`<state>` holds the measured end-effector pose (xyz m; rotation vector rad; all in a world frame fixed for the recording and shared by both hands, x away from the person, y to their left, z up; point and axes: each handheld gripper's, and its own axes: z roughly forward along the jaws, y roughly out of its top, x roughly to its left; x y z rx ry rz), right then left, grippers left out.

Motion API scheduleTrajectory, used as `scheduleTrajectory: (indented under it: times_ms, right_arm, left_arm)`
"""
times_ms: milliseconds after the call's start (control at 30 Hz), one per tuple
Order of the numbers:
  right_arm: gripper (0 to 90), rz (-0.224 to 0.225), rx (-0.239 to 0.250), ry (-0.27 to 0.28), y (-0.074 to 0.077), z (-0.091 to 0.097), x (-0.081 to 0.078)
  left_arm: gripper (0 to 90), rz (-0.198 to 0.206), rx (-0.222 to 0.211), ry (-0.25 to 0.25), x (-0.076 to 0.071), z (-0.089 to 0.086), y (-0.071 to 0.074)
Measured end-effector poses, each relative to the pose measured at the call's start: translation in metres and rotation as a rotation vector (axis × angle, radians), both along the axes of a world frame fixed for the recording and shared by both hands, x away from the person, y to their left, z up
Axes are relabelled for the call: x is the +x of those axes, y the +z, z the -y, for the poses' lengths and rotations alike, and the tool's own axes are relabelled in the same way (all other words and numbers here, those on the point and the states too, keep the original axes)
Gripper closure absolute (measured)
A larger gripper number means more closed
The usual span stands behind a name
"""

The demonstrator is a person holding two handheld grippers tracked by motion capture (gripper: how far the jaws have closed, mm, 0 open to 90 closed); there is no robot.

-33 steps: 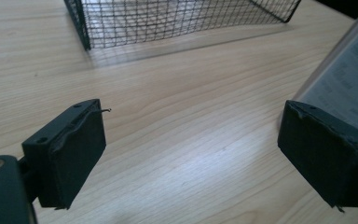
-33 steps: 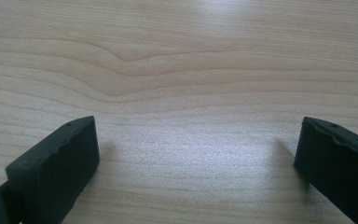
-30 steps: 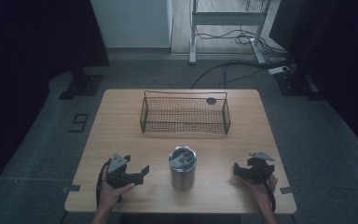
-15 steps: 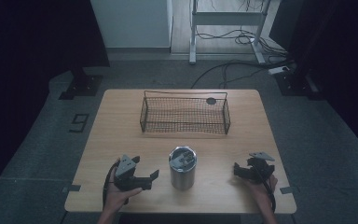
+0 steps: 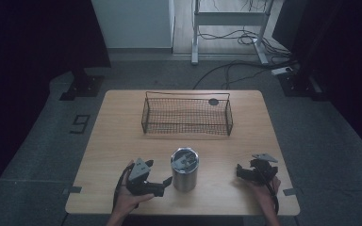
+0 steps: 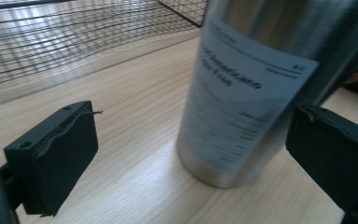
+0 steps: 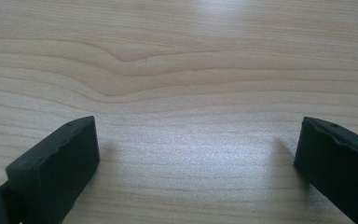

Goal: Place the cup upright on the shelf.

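While two tools (image 5: 166, 181) (image 5: 240, 169) gape, one steel tumbler (image 5: 185, 169), one wire basket (image 5: 187, 117)

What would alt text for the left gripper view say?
A shiny steel cup with a white paper label stands on a wooden table, between the left gripper's two open black jaws, touching neither. A wire basket sits behind.

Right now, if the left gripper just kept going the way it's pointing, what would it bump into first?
Most likely the steel cup. The left gripper points at it with open jaws either side of its base, and nothing lies between them. Past the cup is the wire basket.
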<state>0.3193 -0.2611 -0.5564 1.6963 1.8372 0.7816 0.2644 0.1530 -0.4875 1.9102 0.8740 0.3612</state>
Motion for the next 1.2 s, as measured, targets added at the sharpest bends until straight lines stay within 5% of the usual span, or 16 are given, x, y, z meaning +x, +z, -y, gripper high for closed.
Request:
scheduleTrajectory:
  times_ms: [367,1200]
  right_arm:
    - [0.0,0.000,0.000,0.000,0.000,0.000,0.000]
    - [0.0,0.000,0.000,0.000,0.000,0.000,0.000]
  left_arm:
    - [0.6,0.001,0.007,-0.066,-0.003,0.022,0.003]
    - [0.0,-0.001,0.052,-0.112,0.015,0.066,0.003]
